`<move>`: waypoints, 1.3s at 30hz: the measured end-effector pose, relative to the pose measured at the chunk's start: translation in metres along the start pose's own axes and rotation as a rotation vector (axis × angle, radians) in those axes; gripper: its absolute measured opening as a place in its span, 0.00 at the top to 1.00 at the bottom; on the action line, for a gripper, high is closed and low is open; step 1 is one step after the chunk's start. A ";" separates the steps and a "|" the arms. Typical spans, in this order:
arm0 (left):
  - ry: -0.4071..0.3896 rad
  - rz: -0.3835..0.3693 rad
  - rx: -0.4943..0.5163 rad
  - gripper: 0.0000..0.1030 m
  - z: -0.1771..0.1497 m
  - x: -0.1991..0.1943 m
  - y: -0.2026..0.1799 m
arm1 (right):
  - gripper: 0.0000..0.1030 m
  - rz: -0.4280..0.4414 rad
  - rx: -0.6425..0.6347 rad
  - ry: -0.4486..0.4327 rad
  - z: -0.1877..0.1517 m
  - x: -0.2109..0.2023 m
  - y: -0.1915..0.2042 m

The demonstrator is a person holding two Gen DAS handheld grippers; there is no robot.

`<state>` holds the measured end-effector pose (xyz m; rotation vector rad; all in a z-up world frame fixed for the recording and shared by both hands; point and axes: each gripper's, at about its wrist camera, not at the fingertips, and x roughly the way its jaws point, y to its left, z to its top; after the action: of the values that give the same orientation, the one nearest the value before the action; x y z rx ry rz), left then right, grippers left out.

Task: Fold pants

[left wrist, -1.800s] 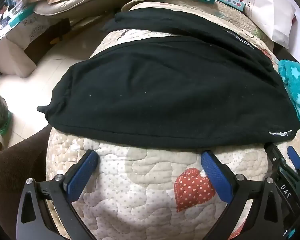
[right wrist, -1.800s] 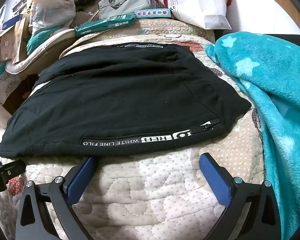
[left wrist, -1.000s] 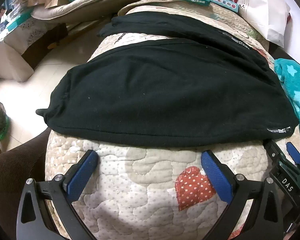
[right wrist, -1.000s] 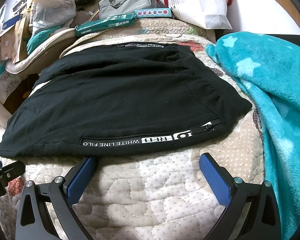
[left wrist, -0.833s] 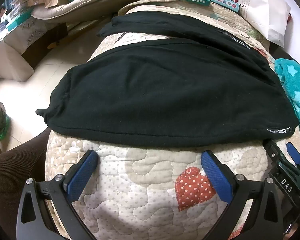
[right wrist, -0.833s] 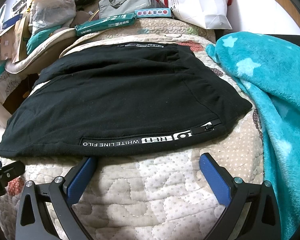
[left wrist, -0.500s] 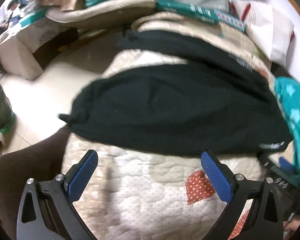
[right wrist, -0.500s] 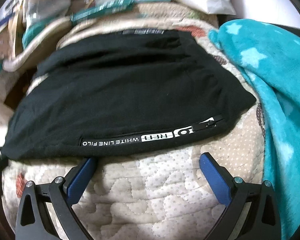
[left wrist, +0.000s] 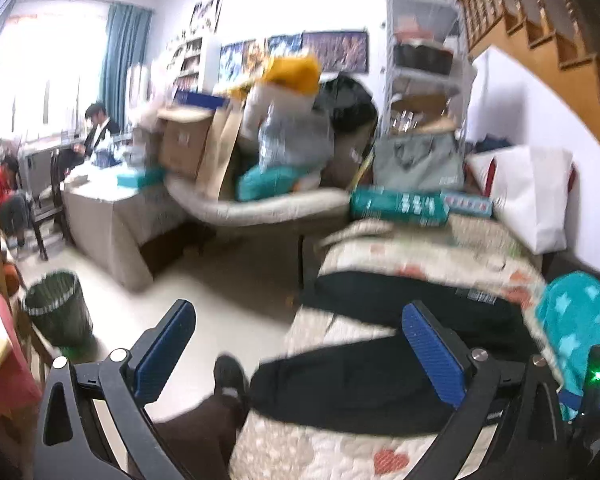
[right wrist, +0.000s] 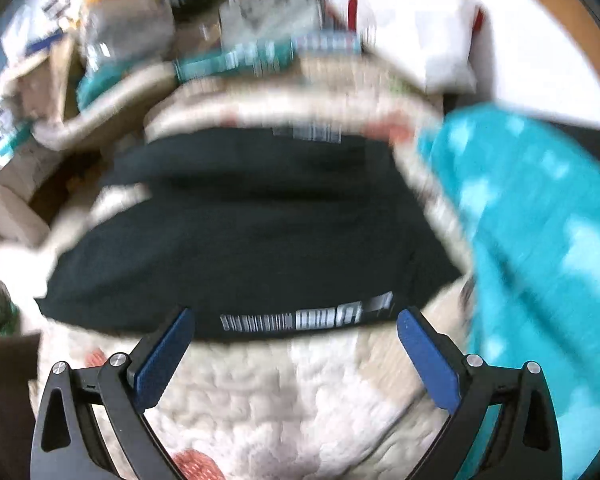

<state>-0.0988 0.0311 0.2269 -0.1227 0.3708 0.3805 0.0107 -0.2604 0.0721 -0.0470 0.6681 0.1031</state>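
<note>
The black pants (right wrist: 252, 236) lie folded flat on a cream quilted cover (right wrist: 284, 392), with a white lettered stripe along their near edge. The right wrist view is blurred. My right gripper (right wrist: 292, 328) is open and empty, just short of that near edge. In the left wrist view the pants (left wrist: 364, 384) sit low at the right on the quilt (left wrist: 320, 452). My left gripper (left wrist: 296, 320) is open and empty, raised and tilted up toward the room, its right finger over the pants.
A teal star blanket (right wrist: 540, 216) lies right of the pants. Boxes, bags and a white bag (left wrist: 536, 192) crowd the far end. A green bin (left wrist: 58, 312), a table and seated people stand at the left. A dark shoe (left wrist: 230, 376) shows below.
Both grippers have swung up and back from the pants; the left view now looks out across the room. Both views are motion-blurred. The pants lie as before.
</note>
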 end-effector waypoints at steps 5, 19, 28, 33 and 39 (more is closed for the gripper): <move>-0.092 -0.043 0.040 0.00 0.046 -0.027 -0.010 | 0.00 0.010 0.006 -0.212 0.031 -0.049 -0.008; 0.082 -0.149 -0.002 0.00 0.067 0.058 -0.062 | 0.00 -0.008 -0.056 -0.134 0.100 -0.033 -0.006; 0.288 -0.153 0.022 0.00 0.023 0.163 -0.088 | 0.00 -0.022 -0.100 -0.024 0.136 0.042 0.006; 0.336 -0.151 0.047 0.00 0.013 0.209 -0.099 | 0.00 -0.038 -0.114 0.012 0.150 0.078 0.012; 0.362 -0.157 0.092 0.00 0.004 0.246 -0.109 | 0.00 -0.085 -0.128 0.077 0.155 0.119 0.013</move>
<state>0.1564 0.0146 0.1433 -0.1296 0.7302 0.1834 0.1975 -0.2261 0.1201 -0.2028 0.7345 0.0624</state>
